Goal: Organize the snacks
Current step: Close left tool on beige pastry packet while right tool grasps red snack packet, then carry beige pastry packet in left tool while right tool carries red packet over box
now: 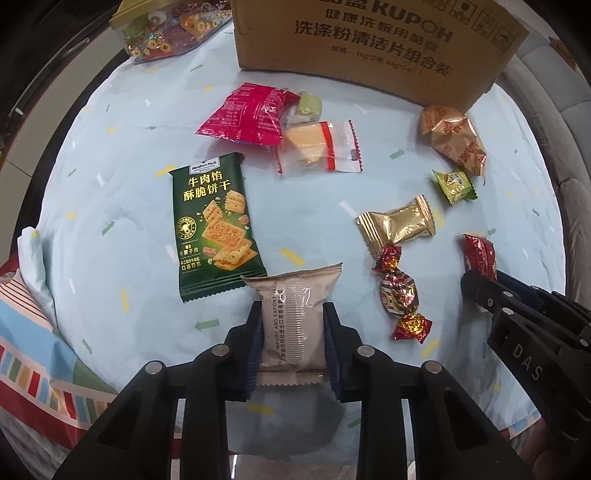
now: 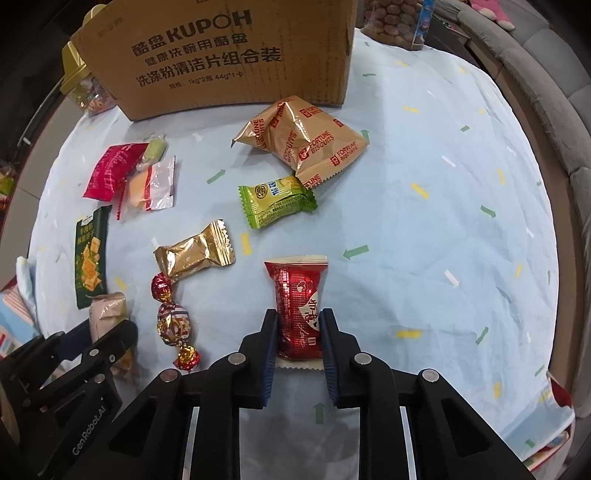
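My left gripper is shut on a beige snack packet, just above the light blue cloth; it also shows in the right wrist view. My right gripper is shut on a red snack packet, seen at the right in the left wrist view. Loose on the cloth lie a green cracker pack, a magenta pack, a clear-wrapped yellow biscuit, a gold candy, a red-gold twist candy, a small green packet and a gold Fortune Biscuits bag.
A brown KUPOH cardboard box stands at the back of the table. A clear candy container with a yellow lid sits at the back left, a nut jar at the back right. A grey sofa curves along the right.
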Motion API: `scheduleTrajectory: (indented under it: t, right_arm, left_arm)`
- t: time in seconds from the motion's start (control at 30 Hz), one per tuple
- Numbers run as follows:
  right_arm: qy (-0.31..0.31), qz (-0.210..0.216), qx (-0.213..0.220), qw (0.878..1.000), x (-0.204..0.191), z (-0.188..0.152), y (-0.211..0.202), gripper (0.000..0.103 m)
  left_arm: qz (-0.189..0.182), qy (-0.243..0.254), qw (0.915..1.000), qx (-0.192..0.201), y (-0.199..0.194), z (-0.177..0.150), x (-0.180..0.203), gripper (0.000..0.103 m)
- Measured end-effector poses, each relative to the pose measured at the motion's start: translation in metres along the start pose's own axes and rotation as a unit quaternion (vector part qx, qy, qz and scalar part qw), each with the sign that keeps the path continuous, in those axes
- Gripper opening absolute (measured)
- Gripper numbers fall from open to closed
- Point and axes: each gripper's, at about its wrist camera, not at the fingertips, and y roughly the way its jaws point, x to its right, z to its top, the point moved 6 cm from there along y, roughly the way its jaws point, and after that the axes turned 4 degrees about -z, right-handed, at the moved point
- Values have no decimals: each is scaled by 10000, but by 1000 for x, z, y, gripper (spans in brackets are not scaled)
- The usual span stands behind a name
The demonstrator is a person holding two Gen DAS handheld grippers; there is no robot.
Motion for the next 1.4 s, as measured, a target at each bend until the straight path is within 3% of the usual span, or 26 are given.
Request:
scheduleTrajectory:
  t: [0.93, 1.4]
  right_arm:
    - [55, -133, 744, 9971, 6, -1, -80, 23]
    - [69, -100, 1123, 9936, 1, 12, -123, 23]
  left_arm:
    - [-285, 347, 9964, 719, -80, 7, 14, 28]
    - [-316, 568, 9903, 1227, -124, 32, 17, 28]
